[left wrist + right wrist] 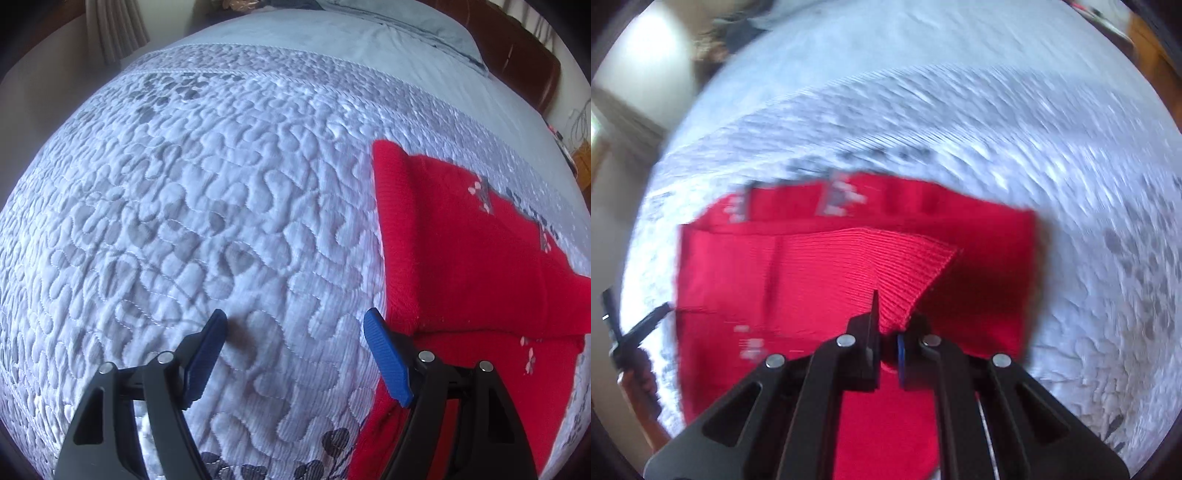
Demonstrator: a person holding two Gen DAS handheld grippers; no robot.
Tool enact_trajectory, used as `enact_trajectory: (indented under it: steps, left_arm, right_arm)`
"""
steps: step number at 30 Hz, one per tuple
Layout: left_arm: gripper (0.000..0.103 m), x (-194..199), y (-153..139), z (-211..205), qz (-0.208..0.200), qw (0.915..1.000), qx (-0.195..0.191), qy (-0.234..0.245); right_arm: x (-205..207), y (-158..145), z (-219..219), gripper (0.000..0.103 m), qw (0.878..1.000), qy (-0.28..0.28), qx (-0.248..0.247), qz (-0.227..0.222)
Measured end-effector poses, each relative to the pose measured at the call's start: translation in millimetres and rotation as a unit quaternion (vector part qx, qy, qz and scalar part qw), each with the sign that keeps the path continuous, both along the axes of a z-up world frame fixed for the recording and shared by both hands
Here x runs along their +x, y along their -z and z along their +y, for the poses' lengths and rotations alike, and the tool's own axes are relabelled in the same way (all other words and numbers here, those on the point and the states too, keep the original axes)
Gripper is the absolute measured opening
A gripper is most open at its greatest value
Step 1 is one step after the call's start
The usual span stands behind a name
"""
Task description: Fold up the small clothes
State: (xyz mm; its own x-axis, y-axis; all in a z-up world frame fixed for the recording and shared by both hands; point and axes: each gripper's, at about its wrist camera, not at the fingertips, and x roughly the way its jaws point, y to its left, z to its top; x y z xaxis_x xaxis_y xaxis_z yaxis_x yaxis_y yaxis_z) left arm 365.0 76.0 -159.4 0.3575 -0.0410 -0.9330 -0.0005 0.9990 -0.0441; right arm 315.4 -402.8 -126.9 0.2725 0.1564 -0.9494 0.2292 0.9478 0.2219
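Right gripper (888, 341) is clamped on a ribbed corner of the red knitted garment (849, 266), the fabric pinched between its nearly closed jaws and raised clear of the layer beneath; the right wrist view is streaked with blur, so fine detail there is unreliable. Left gripper (295, 354) stands with its jaws wide apart and nothing between them, poised over bare quilt just beside the garment's near-left edge, its right blue pad (386, 360) close against the red cloth without visibly pressing it. Garment location: it lies on the grey-white quilted bedspread (192, 206), towards the right side of the bed as the left wrist view shows it, well short of the plain blue sheet (314, 33) at the far end. Progress, as a judgement: the item appears partly folded, since one panel already lies doubled over another with a straight crease showing, and small floral motifs (480, 192) are visible near its far edge. The held corner suggests a further fold is in hand; laying it flat, squaring the edges and any final fold remain outstanding. Containers: none is visible in either view, neither basket, drawer nor box, so no contents can be reported. No other clothing can be identified on the bed.
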Motion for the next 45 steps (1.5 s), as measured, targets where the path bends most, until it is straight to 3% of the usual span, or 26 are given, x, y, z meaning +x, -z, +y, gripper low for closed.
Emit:
enact_trajectory:
  steps: [2, 5, 10, 15, 16, 17, 22, 25, 27, 28, 31, 33, 34, 38, 42, 45]
  left_arm:
    - [0.077, -1, 4, -7, -0.001, 0.9998, 0.02, 0.008]
    - [0.078, -3, 6, -14, -0.008, 0.9989, 0.043, 0.017]
    - [0.081, -2, 9, -17, -0.012, 0.9983, 0.053, 0.02]
    - [0.081, -3, 8, -18, -0.011, 0.9984, 0.053, 0.017]
    - [0.081, -3, 7, -18, -0.011, 0.9985, 0.051, 0.017]
    - [0.081, -3, 7, -20, -0.012, 0.9983, 0.053, 0.02]
    - [0.081, -8, 10, -25, -0.018, 0.9969, 0.073, 0.023]
    - [0.081, -17, 5, -22, -0.003, 0.9974, 0.065, 0.03]
    - [0.081, -31, -2, -19, 0.008, 0.9981, 0.048, 0.037]
    - [0.081, -41, -7, -17, 0.014, 0.9983, 0.036, 0.043]
    - [0.081, -88, -23, -5, 0.032, 0.9979, -0.021, 0.053]
    - [0.081, -115, -27, -1, 0.044, 0.9965, -0.039, 0.06]
    - [0.081, -135, -29, 0, 0.047, 0.996, -0.037, 0.066]
    - [0.081, -190, -32, 0, 0.05, 0.9951, -0.009, 0.085]
    - [0.081, -235, -23, 12, 0.082, 0.9931, -0.026, 0.08]
    - [0.081, -261, -22, 17, 0.08, 0.9929, -0.026, 0.084]
  right_arm:
    - [-2, 18, -9, 0.032, 1.0, 0.018, -0.001, 0.012]
    - [-7, 29, -22, 0.045, 0.998, 0.042, 0.054, 0.0]
    - [-16, 36, -35, 0.031, 0.996, 0.065, 0.067, 0.013]
    - [-41, 27, -43, 0.03, 0.996, 0.067, 0.054, 0.012]
    - [-44, 28, -42, 0.015, 0.997, 0.061, 0.049, 0.014]
    - [-44, 30, -40, 0.008, 0.997, 0.059, 0.038, 0.02]
    - [-48, 41, -45, 0.004, 0.996, 0.073, 0.034, 0.026]
    - [-66, 25, -39, 0.01, 0.997, 0.07, 0.029, 0.021]
    - [-85, 12, -32, 0.022, 0.998, 0.058, 0.024, 0.018]
    - [-104, 5, -26, 0.033, 0.998, 0.052, 0.022, 0.016]
    - [-155, -1, -5, 0.036, 0.998, 0.025, 0.047, 0.023]
    - [-201, -2, 15, 0.037, 0.998, -0.001, 0.063, 0.029]
    - [-220, -1, 24, 0.042, 0.997, -0.011, 0.071, 0.033]
    - [-285, 3, 54, 0.046, 0.996, -0.034, 0.068, 0.041]
    - [-330, 8, 63, 0.049, 0.994, -0.031, 0.091, 0.041]
    - [-355, 13, 66, 0.049, 0.992, -0.029, 0.115, 0.04]
